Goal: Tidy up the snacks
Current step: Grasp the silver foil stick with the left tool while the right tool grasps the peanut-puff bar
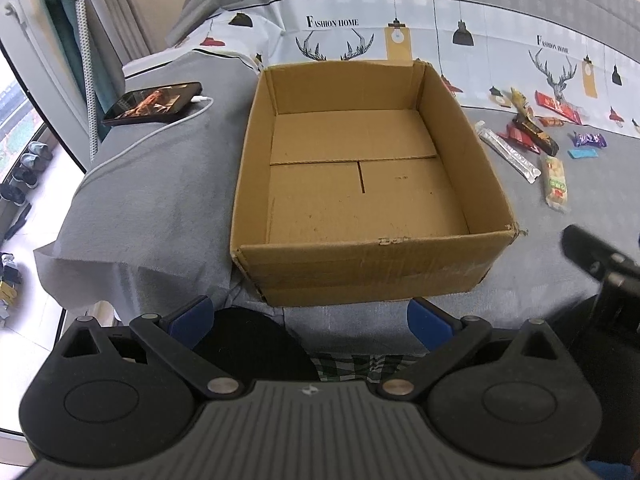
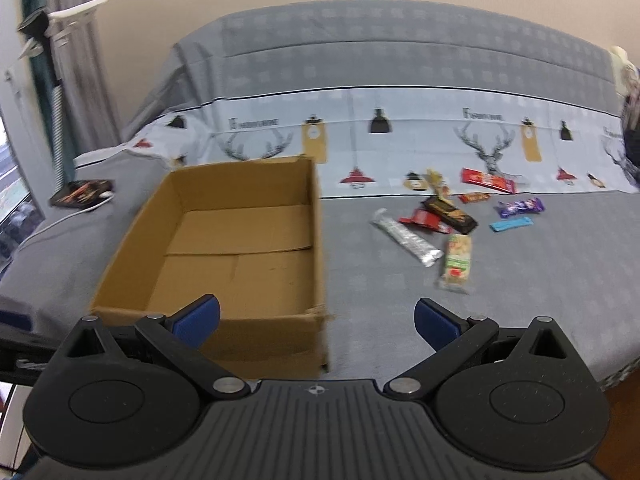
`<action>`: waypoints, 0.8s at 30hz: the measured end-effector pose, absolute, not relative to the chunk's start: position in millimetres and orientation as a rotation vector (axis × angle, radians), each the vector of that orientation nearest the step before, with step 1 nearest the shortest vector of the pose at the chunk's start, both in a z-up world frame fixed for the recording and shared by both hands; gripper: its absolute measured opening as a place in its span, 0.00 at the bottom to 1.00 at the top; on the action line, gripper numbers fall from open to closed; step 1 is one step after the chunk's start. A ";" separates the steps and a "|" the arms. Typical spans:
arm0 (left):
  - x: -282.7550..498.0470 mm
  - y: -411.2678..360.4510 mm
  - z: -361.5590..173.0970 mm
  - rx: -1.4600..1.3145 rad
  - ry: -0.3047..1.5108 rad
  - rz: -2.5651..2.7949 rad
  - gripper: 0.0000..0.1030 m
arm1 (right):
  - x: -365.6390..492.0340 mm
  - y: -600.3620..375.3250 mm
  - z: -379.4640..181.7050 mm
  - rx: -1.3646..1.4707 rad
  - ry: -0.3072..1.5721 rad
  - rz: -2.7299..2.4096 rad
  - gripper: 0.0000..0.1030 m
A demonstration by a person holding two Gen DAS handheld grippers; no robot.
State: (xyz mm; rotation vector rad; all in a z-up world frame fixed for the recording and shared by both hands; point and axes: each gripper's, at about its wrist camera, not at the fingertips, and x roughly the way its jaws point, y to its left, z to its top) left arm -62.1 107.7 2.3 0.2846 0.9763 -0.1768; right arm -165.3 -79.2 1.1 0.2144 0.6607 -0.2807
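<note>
Bed [image 2: 380, 320] w/ grey cover, printed sheet [image 2: 400, 144] (deer heads, lamps) across far part. Directly on it: open cardboard box [image 1: 360, 268] at left-centre; phone [image 1: 154, 104] w/ white cable [image 1: 160, 130] beyond box's left side. Right of box, apart from it, loose snack packs: silver stick [image 2: 406, 237], green-and-cream bar [image 2: 456, 262], dark bar [image 2: 450, 209], red packs [image 2: 486, 179], purple candy [image 2: 520, 207], blue strip [image 2: 512, 223].
</note>
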 end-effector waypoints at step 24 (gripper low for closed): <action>46.3 -27.7 2.2 0.314 1.052 -0.171 1.00 | 9.9 -348.7 -191.6 0.429 0.959 -0.567 1.00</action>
